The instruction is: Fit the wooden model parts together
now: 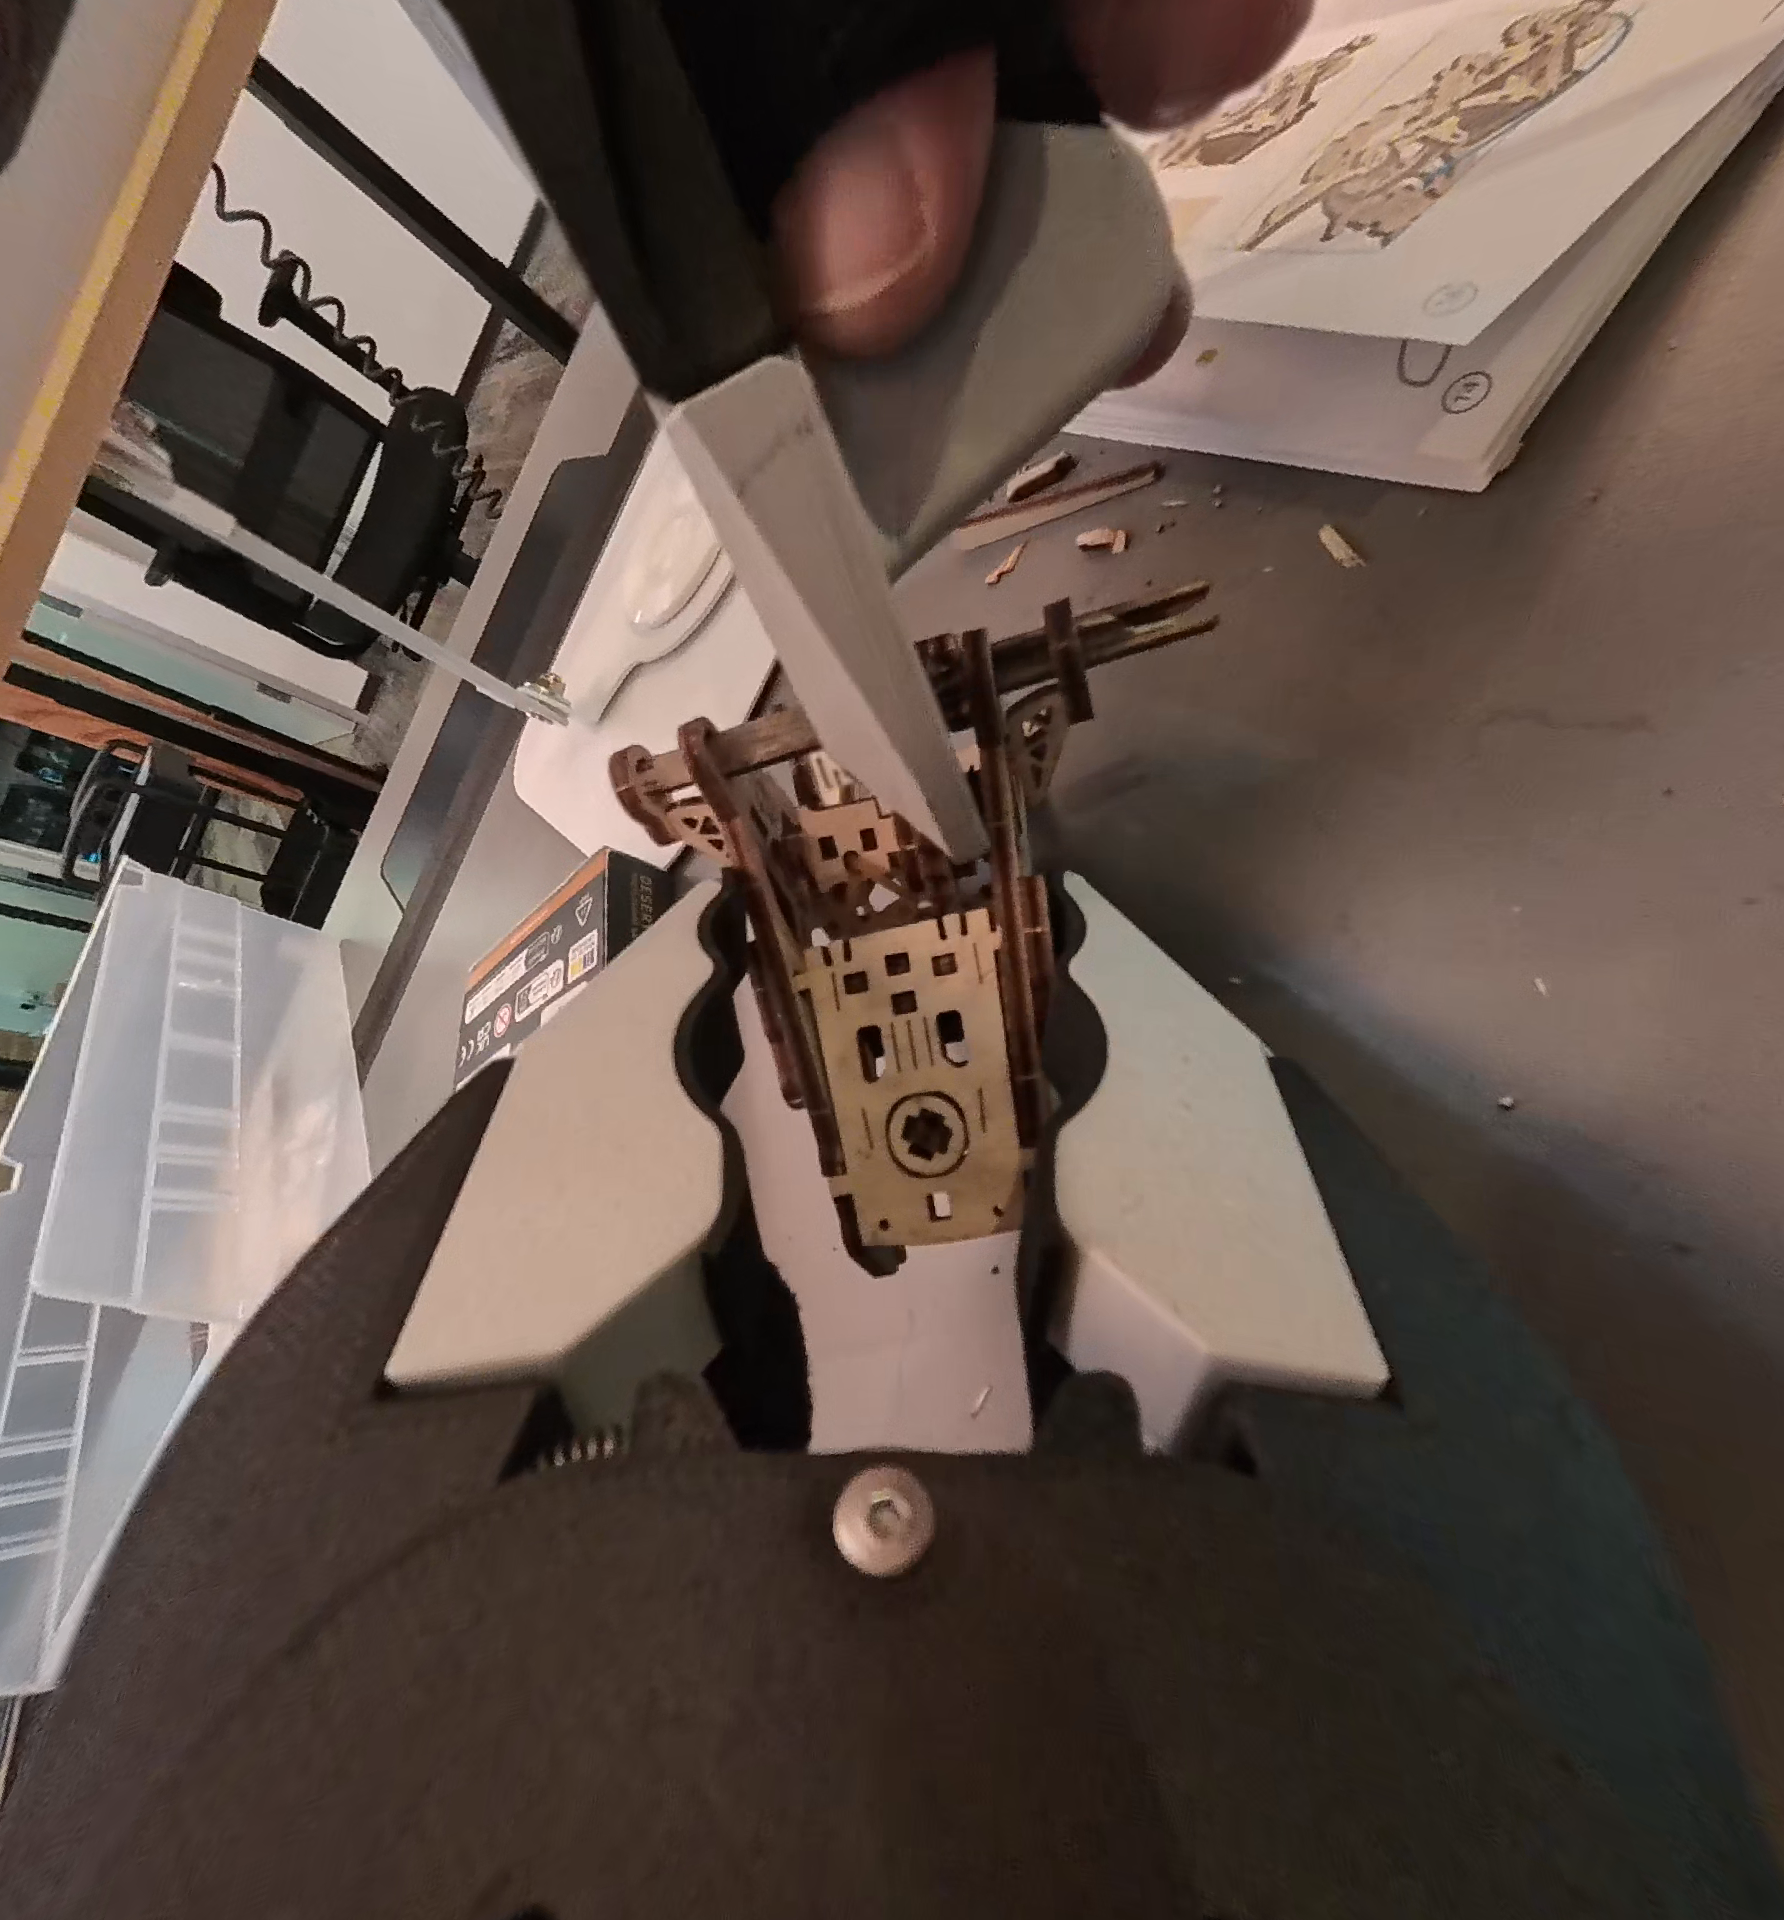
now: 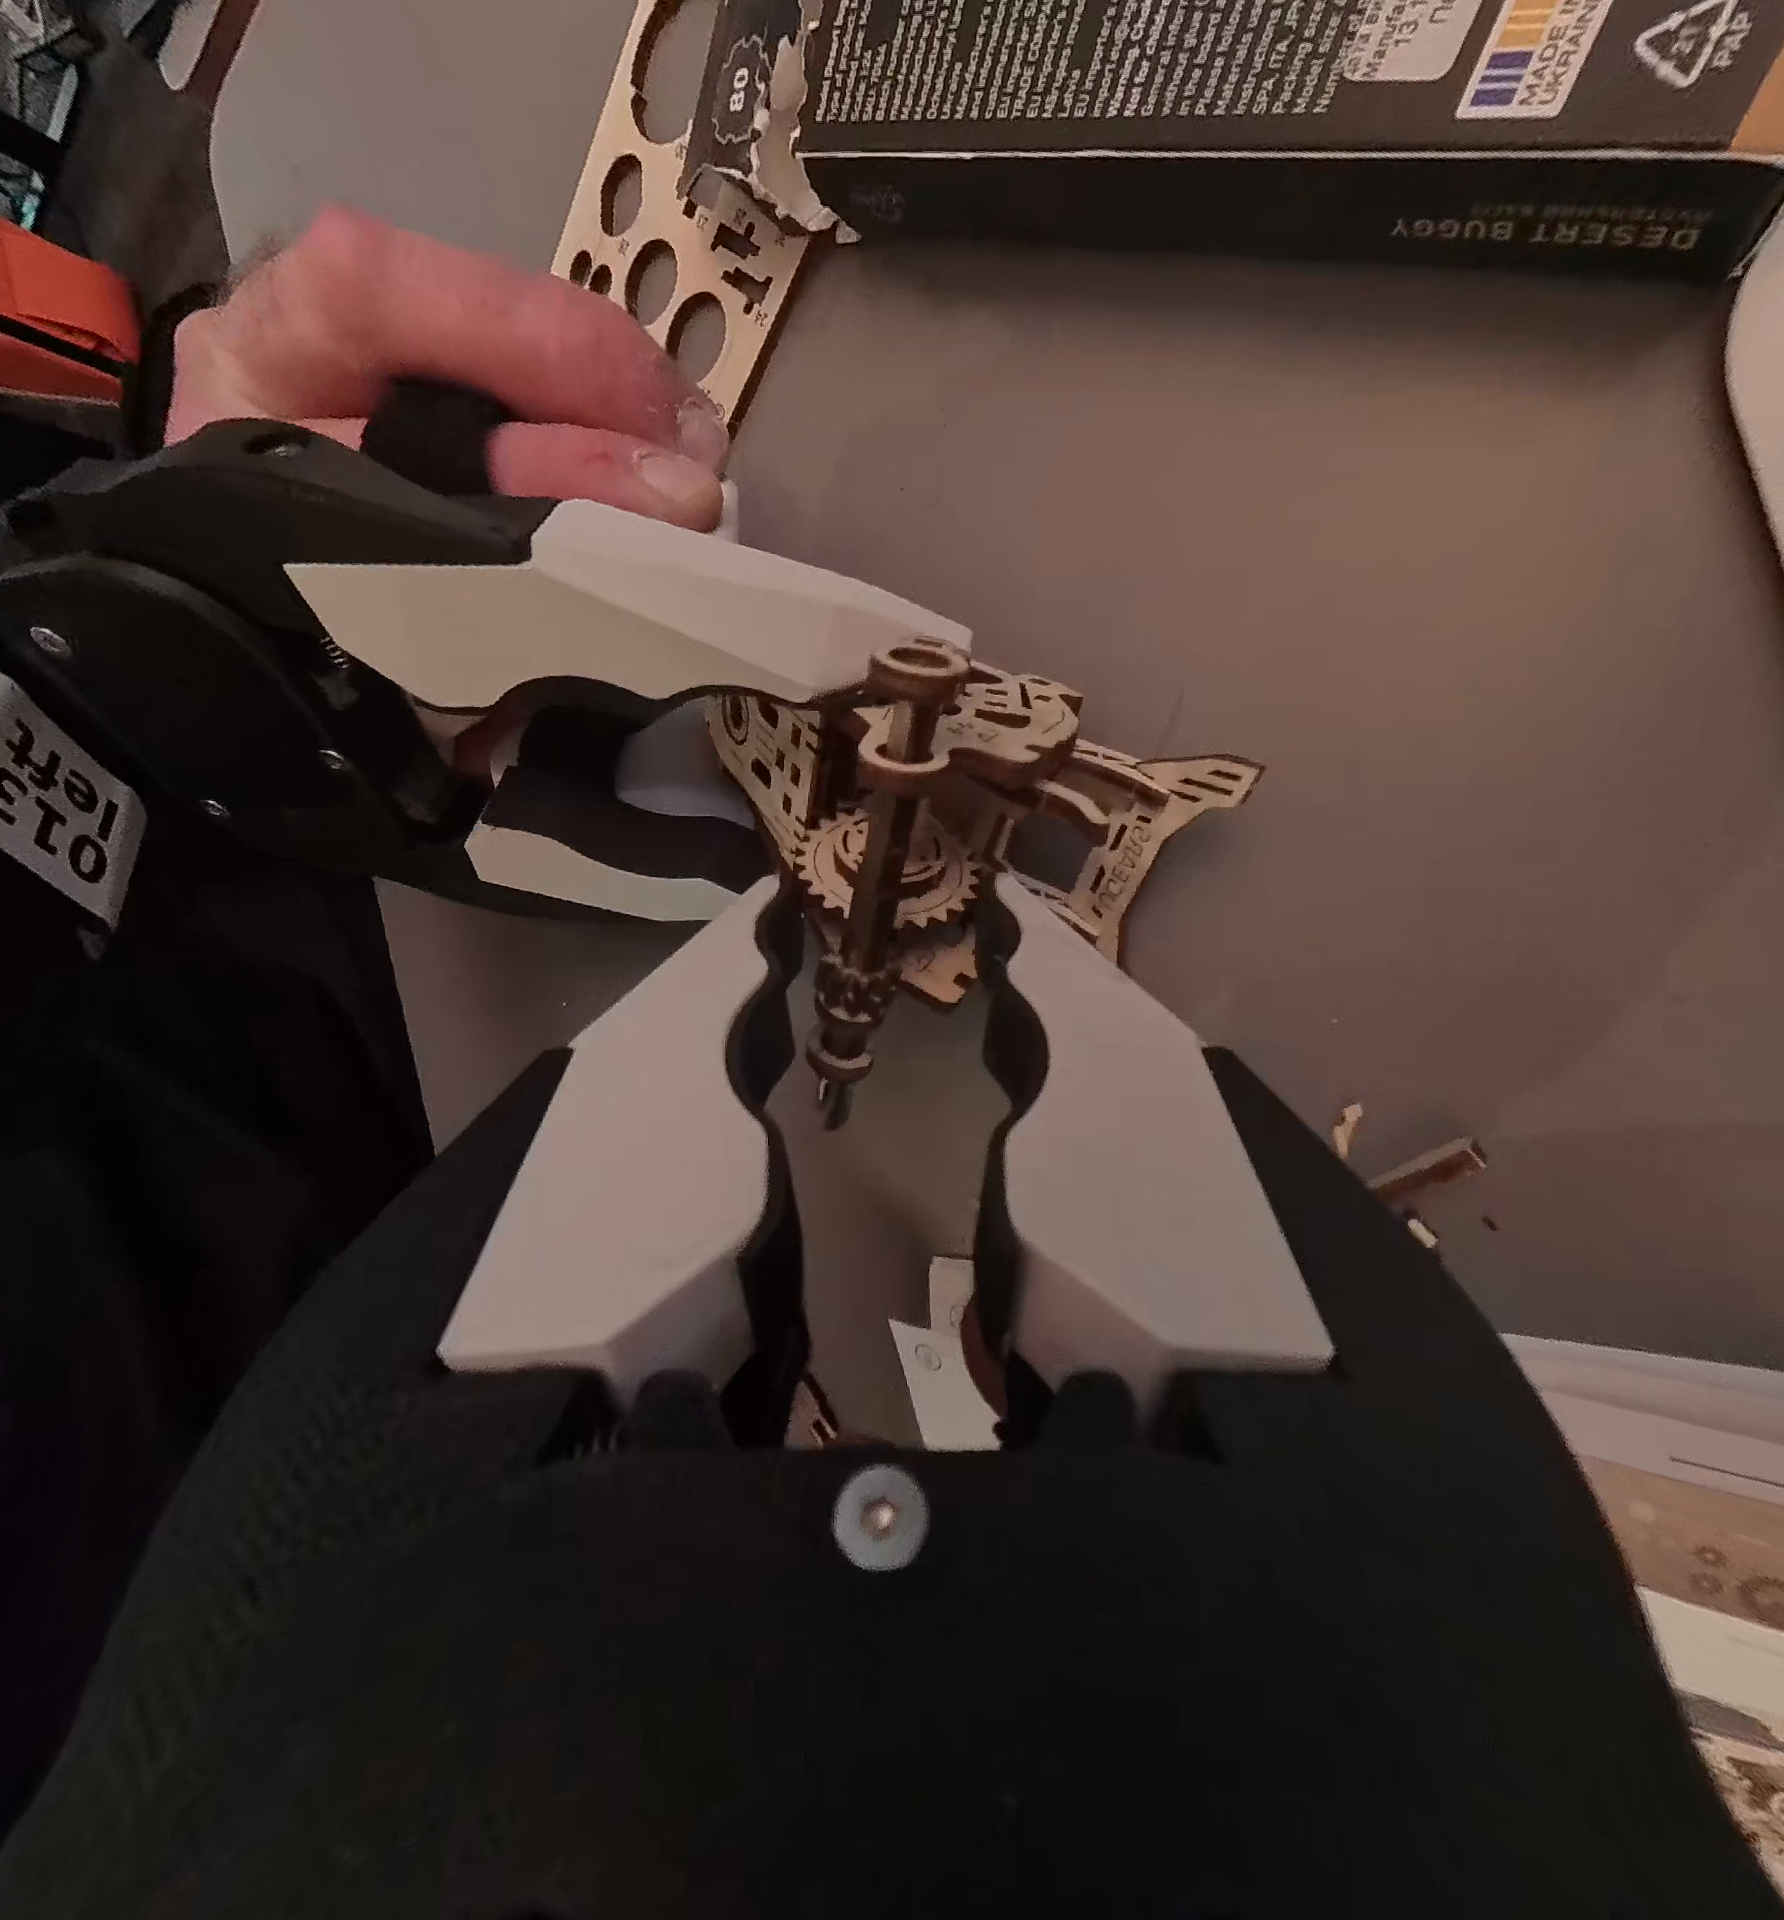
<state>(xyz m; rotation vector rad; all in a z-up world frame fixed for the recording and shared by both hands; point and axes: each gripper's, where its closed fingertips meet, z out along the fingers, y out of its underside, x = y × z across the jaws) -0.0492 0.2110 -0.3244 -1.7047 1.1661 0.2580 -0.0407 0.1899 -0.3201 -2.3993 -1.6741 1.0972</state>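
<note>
Left tongs [image 1: 893, 935] pinching wooden model [image 1: 909, 1081], right tongs [image 2: 883, 925] spread around model's axle [image 2: 872, 935], above grey desk [image 2: 1283, 571].

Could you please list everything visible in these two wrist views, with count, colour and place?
wooden model: one, tan and dark brown, clamped between the left gripper's pads, above the grey table.
instruction booklet: one, white, far right on the table.
wood scraps: several, tan, beside the booklet.
box: one, black with orange, at the table's far edge.
punched wooden sheet: one, tan, left of the box.
clear plastic organiser: one, left.
left gripper: one, white fingers, black body, shut on the model.
right gripper: one, same colours, tips around the model's geared end.
hand: on the left gripper.
</note>
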